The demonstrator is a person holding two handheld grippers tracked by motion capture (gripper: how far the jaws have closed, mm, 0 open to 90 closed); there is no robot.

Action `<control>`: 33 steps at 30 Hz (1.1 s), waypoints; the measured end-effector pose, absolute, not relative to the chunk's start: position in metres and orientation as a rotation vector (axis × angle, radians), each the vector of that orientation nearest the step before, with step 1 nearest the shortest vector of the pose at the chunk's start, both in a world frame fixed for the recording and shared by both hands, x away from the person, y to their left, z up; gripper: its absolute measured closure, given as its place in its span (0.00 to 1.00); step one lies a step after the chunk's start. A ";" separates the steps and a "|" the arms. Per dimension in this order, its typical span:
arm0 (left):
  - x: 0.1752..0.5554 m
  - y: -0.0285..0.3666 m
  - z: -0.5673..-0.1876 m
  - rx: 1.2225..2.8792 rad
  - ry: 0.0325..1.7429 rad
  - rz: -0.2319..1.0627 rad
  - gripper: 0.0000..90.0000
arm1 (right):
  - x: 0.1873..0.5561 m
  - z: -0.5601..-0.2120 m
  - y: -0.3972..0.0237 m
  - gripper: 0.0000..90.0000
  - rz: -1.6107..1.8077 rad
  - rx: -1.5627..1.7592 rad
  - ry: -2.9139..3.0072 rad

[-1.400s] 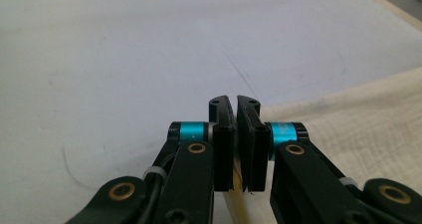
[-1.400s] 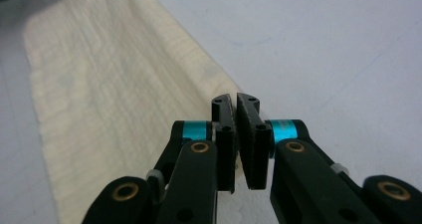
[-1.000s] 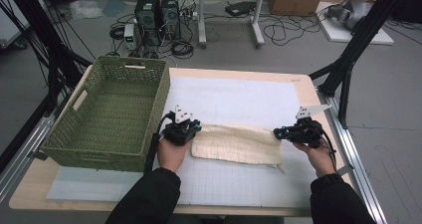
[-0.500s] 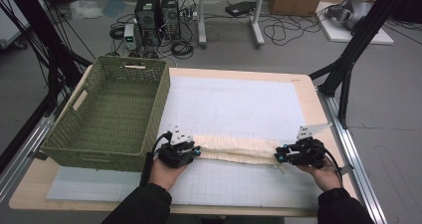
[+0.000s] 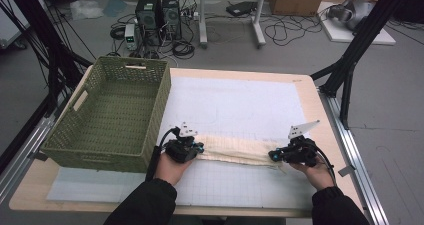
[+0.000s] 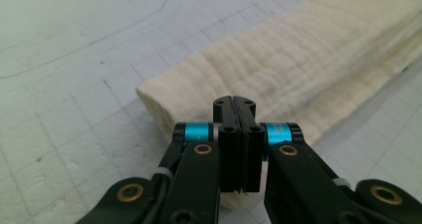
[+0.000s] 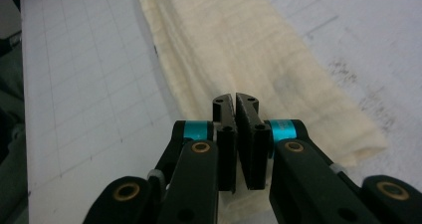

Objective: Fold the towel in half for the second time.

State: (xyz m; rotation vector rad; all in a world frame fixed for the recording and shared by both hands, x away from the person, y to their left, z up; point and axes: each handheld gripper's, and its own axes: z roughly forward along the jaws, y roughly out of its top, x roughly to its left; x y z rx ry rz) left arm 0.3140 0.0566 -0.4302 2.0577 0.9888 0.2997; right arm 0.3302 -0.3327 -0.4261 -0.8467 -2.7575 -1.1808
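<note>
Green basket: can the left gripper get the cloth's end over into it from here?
Probably yes. The left gripper, shut on the folded cloth, sits right beside the basket, with nothing between them; it only has to lift over the near wall.

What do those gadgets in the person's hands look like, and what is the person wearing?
Each is black: the left gripper and right gripper have two flat black jaws, blue rings and brass rivets. A grey three-cornered plate tops each, a black cable trails off, and the sleeves are dark.
</note>
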 end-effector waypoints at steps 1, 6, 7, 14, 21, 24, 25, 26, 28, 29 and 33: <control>0.312 0.057 -0.429 2.051 0.986 0.290 0.99 | 0.329 -0.427 -0.332 0.97 -1.174 -0.832 -2.760; 0.306 0.064 -0.423 2.023 0.976 0.278 0.99 | 0.321 -0.415 -0.335 0.98 -1.253 -0.815 -2.776; 0.305 0.065 -0.425 2.037 0.972 0.268 0.99 | 0.320 -0.414 -0.336 0.98 -1.245 -0.809 -2.783; 0.296 0.064 -0.441 2.063 0.954 0.240 0.98 | 0.312 -0.437 -0.336 0.98 -1.178 -0.815 -2.756; 0.298 0.065 -0.421 1.988 0.914 0.282 0.83 | 0.312 -0.419 -0.336 0.81 -1.285 -0.800 -2.744; 0.304 0.060 -0.417 1.984 0.917 0.303 0.80 | 0.316 -0.412 -0.334 0.80 -1.359 -0.821 -2.721; 0.306 0.059 -0.419 1.991 0.924 0.302 0.80 | 0.317 -0.413 -0.332 0.81 -1.369 -0.826 -2.716; 0.308 0.057 -0.421 2.003 0.929 0.301 0.80 | 0.319 -0.415 -0.330 0.83 -1.372 -0.832 -2.704; 0.310 0.054 -0.426 2.060 0.935 0.321 0.80 | 0.320 -0.420 -0.326 0.83 -1.320 -0.825 -2.712; 0.311 0.054 -0.429 2.077 0.944 0.330 0.80 | 0.320 -0.423 -0.325 0.83 -1.302 -0.808 -2.719; 0.308 0.055 -0.441 2.109 0.932 0.401 0.80 | 0.315 -0.435 -0.325 0.82 -1.139 -0.786 -2.847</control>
